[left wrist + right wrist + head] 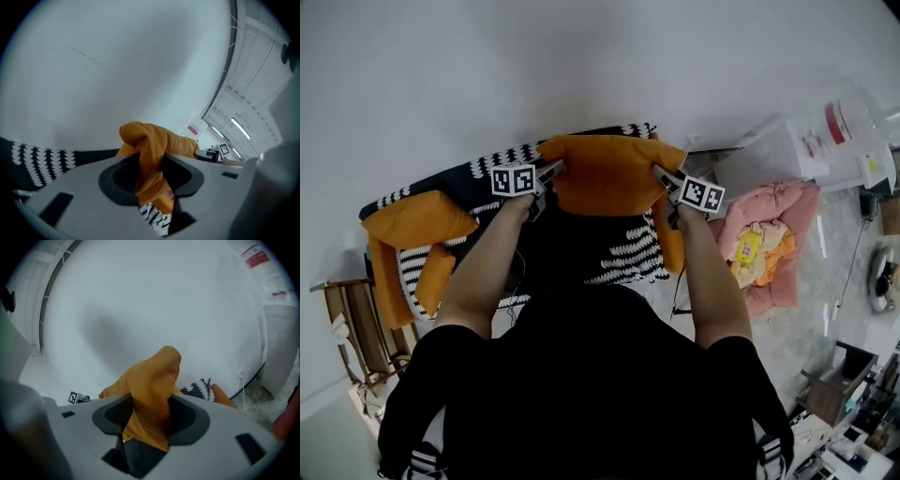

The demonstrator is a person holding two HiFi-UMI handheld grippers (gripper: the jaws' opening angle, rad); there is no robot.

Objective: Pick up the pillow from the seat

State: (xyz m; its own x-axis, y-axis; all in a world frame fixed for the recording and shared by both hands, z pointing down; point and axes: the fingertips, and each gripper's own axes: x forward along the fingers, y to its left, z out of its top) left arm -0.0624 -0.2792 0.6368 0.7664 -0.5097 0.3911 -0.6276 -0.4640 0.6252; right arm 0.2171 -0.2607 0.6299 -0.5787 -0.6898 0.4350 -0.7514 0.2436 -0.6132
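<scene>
Pillow: orange pillow (609, 173) is stretched between the two grippers over the far part of the seat (623, 251), close to the white wall (581, 66).
Left corner: left gripper (551, 172) has its jaws pressed together on a bunched fold of the orange cover, and its own view shows cloth squeezed right between the pads.
Right corner: same on the other side, with the right gripper (661, 176) clamped tight on the far right corner and fabric standing up out of the jaws.
Done so far: both grips are on, and the pillow looks raised, since each gripper view has bare wall behind its pinched corner.
Left to do: by my reading, carry it fully clear of the seat. The pick-up looks nearly complete.
Seat: black-and-white patterned cover, with another orange cushion (417, 223) lying at its left end, well apart from the held one.
Hidden: the person's body covers the near half of the seat.
Hard to tell: whether the pillow's lower edge is clear of the seat or brushing it. No view shows that gap.
Gripper views: each shows only its own bunched corner, and the pillow's middle is out of sight there.
</scene>
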